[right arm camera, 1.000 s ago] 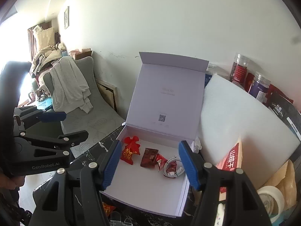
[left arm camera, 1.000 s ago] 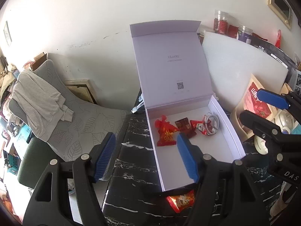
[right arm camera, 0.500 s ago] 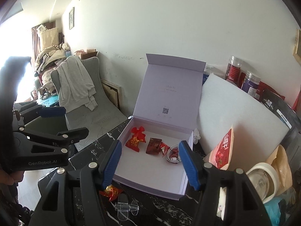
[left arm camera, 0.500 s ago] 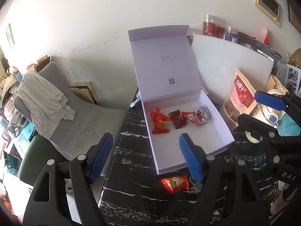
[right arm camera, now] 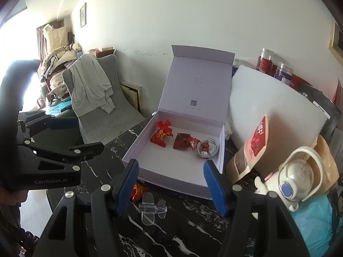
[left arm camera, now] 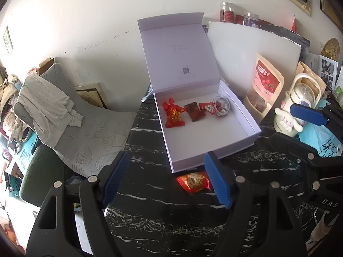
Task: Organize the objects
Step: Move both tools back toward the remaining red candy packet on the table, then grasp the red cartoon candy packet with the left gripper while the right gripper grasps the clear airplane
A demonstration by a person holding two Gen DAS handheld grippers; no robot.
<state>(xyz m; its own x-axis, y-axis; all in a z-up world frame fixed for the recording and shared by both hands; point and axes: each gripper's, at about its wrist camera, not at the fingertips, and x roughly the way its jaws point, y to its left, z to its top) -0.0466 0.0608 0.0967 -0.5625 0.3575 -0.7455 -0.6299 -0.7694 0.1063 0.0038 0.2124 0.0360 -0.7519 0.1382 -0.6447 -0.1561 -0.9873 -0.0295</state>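
Over the last second both grippers have drawn back from the open white box (left arm camera: 214, 141), which has shrunk in both wrist views as more of the black marble table (left arm camera: 163, 218) has come into sight; nothing inside the box has shifted. This reads as one placement finished and the reach for the next loose item about to begin. From left to right: the left gripper (left arm camera: 166, 180) hangs over the table's near edge, released and holding nothing, jaws spread wide. Just right of its centre, a red snack packet (left arm camera: 194, 182) lies on the table, touching or just short of the box's near wall; its right end is hidden behind the right-hand finger pad. In the box's far half lie a red candy pouch (left arm camera: 174, 115), a dark brown wrapper (left arm camera: 195, 112), a small red wrapper (left arm camera: 206, 108) and a coiled white cable (left arm camera: 221, 107). The right gripper (right arm camera: 170, 185) is likewise released and empty. A clear plastic clip (right arm camera: 151, 209) lies below it, faint against the marble; from the left wrist it is not visible. The wrappers' print is unreadable. Further right, a red fruit bag (left arm camera: 264, 85) leans against a white board (left arm camera: 253, 49).
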